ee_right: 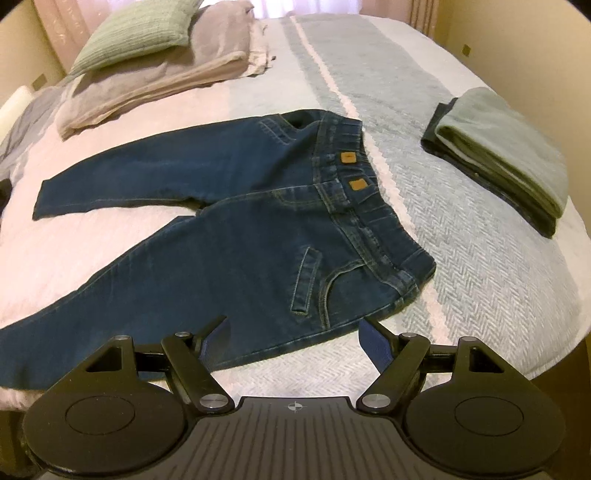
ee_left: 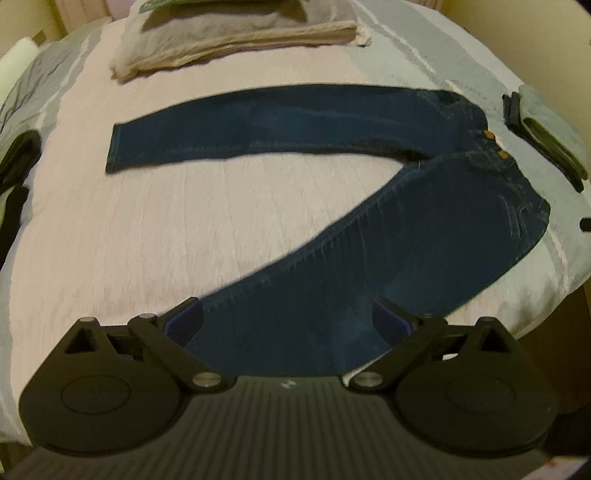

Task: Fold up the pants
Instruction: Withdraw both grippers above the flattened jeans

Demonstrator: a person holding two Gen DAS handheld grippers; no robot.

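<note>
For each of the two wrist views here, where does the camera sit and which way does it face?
Left wrist view: behind the open left gripper, low over the near leg of the jeans, facing across the bed; only its fingers show.
Right wrist view: behind the open right gripper, at the hip below the waistband; only its fingers show.
Shared: the jeans, the pillows and the folded clothes.
</note>
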